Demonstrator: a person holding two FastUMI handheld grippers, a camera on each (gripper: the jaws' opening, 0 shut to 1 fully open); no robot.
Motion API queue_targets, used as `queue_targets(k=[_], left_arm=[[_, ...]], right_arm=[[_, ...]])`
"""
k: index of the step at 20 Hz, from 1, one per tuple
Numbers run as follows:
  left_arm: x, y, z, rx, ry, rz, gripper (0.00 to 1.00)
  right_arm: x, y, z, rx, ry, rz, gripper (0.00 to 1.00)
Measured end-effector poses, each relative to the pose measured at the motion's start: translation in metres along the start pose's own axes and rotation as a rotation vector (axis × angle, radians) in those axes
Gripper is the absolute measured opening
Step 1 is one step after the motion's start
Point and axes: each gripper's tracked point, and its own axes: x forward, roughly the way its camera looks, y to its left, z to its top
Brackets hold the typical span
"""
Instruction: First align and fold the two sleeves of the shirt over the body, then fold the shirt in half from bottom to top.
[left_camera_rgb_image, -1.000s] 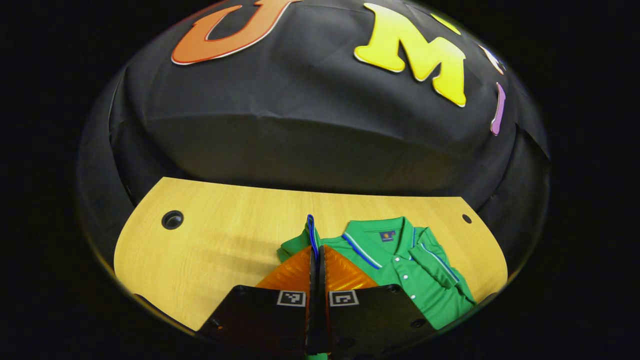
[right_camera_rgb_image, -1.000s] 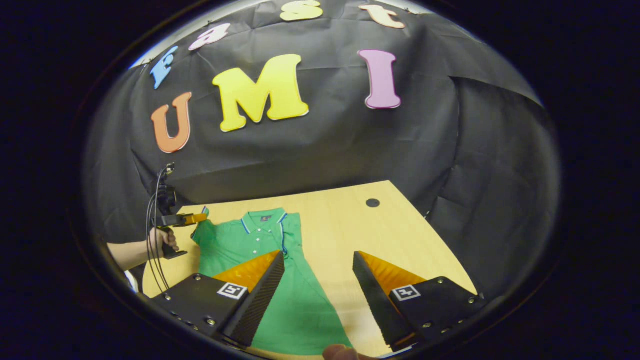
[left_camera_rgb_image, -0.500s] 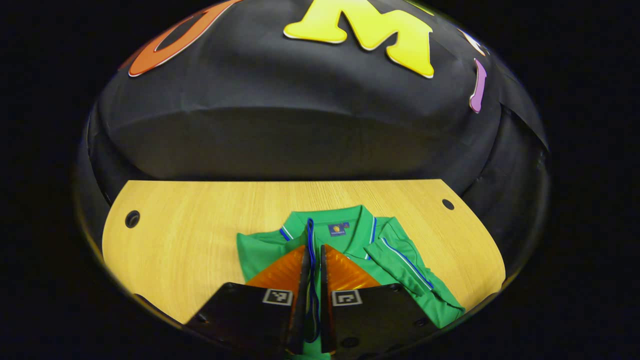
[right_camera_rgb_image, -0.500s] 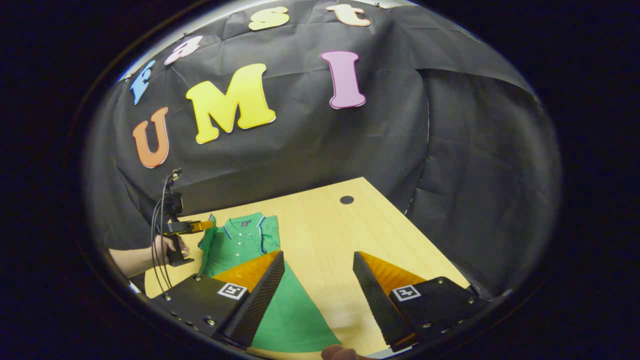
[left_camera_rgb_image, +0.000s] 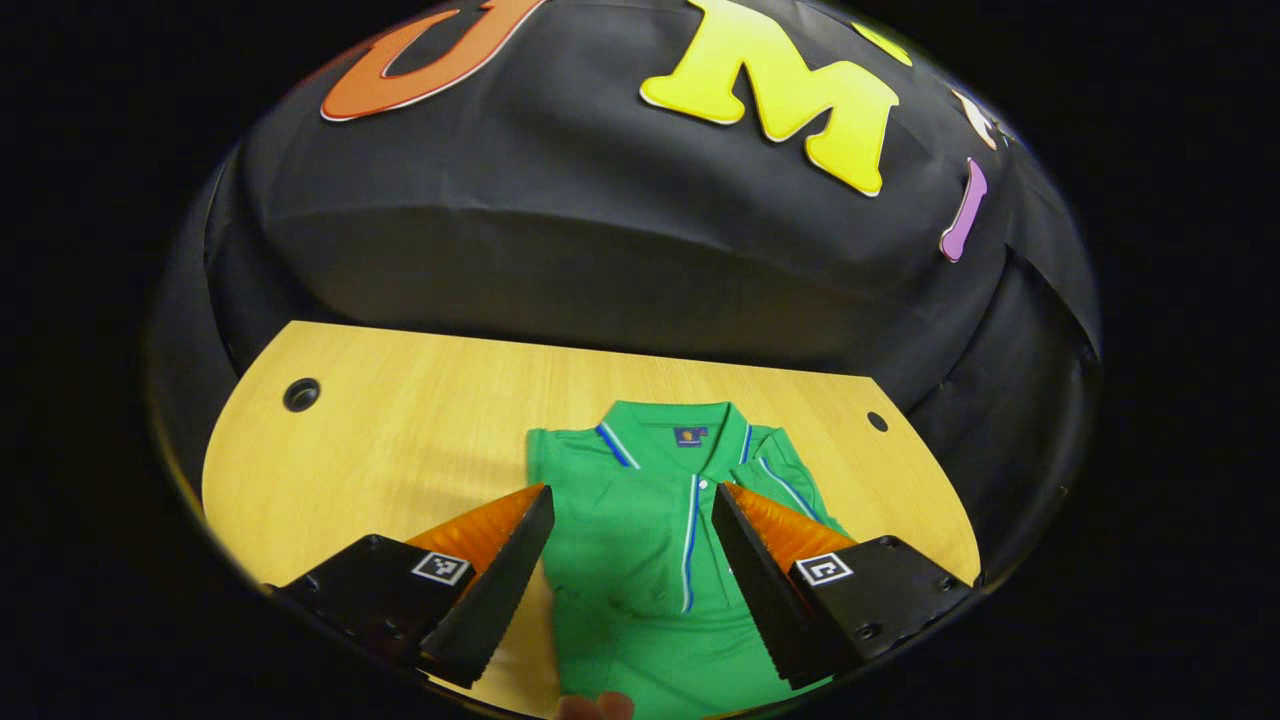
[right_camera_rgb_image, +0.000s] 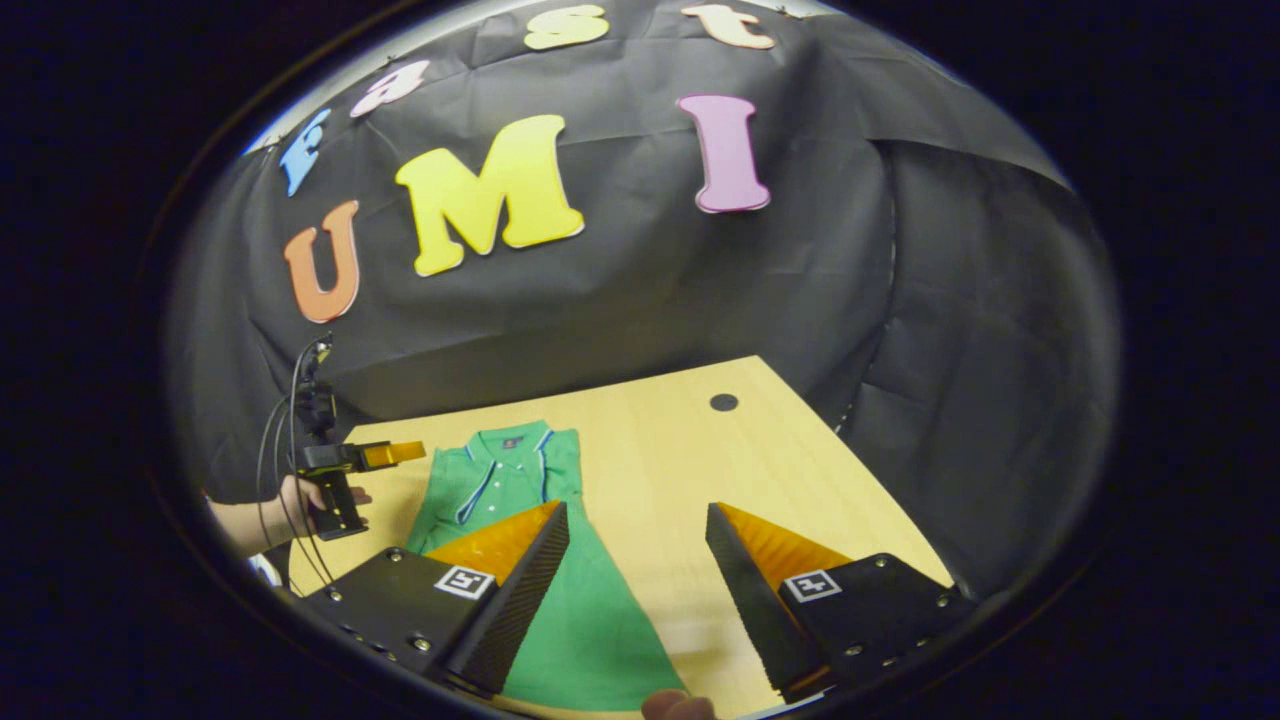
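The green polo shirt lies flat on the wooden worktop, collar toward the booth's back wall, with both sleeves apparently already laid over the body. Judged from this, the bottom-to-top fold is what remains.

The main risk is in the next grasp. If only the top layer of the hem is pinched, the fold will drag the lower layer crooked, and a lift that is too quick could flip the folded sleeves back out. An uneven pull between the two sides would leave the hem skewed against the collar.

The left tool is released, its fingers spread wide and holding nothing, hovering over the shirt's chest with the button placket between them. In the right gripper view it appears off the shirt's left edge, held in a hand.

The right tool is likewise spread and empty, poised above the shirt's lower part near its right edge, one finger over the fabric and the other over bare worktop.
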Motion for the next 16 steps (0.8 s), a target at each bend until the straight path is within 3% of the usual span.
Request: queue_targets(k=[5, 9, 16], left_arm=[[-0.08, 0.019, -0.057, 0.019, 0.059, -0.04, 1.0], [-0.148, 0.017, -0.137, 0.094, 0.153, -0.062, 1.0], [-0.226, -0.012, -0.267, 0.161, 0.351, -0.141, 1.0]], right_arm=[[0.016, 0.029, -0.026, -0.112, 0.075, 0.108, 0.9], [0.013, 0.031, -0.07, -0.194, 0.182, 0.178, 0.9], [-0.019, -0.024, -0.2, -0.355, 0.482, 0.221, 0.9]])
